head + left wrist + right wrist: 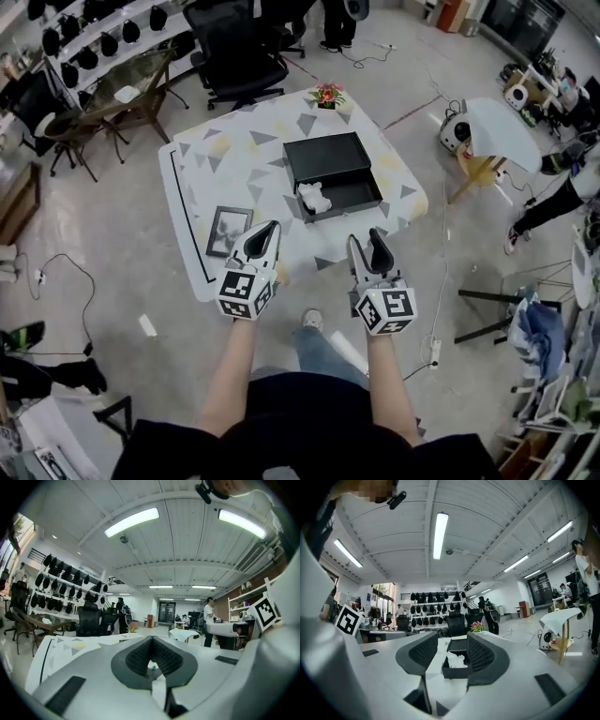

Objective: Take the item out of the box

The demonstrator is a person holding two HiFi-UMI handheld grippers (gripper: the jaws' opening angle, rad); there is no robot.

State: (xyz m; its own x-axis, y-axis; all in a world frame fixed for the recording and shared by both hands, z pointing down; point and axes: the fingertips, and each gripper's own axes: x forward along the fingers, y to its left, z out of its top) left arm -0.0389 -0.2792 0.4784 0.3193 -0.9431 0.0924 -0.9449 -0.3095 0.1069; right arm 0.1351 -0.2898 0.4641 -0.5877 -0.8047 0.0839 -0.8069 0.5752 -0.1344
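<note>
Item: white crumpled lump (314,197), lying in the open black box (352,194), ahead of both claws and untouched. Probably light, soft and squashable; pinch its bunched top. Left claw (271,228) clenched, empty. Right claw (367,240) released, empty.

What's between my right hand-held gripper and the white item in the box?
From the right hand-held gripper: a strip of bare tablecloth, then the near wall of the box, in the head view and right gripper view.

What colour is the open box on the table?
Black. The open rectangular box shows best in the head view.
</note>
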